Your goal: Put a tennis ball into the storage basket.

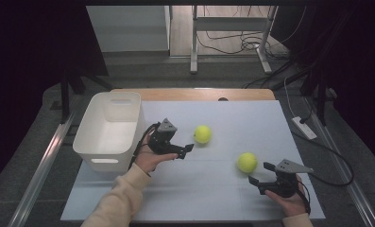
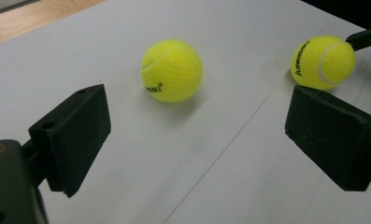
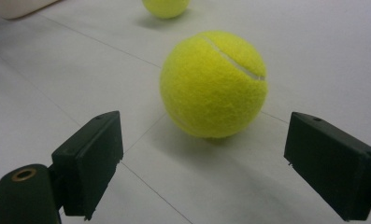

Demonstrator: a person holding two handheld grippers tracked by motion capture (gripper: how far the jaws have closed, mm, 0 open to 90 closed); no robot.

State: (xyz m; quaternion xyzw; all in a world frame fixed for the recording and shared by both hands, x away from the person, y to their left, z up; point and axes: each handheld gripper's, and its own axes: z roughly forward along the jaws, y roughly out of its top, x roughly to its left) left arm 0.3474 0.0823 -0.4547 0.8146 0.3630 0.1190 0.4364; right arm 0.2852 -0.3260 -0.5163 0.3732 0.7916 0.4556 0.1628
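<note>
Yellow felt: two tennis balls on the white table sheet.
My right gripper is spread just short of the near ball; my left gripper, spread, faces the far ball.

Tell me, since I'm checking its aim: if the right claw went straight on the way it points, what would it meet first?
Most likely the nearer tennis ball. In the right gripper view it sits just ahead of the open right claw, roughly centred between its jaws, untouched. The farther tennis ball lies well beyond and slightly off that line.
</note>
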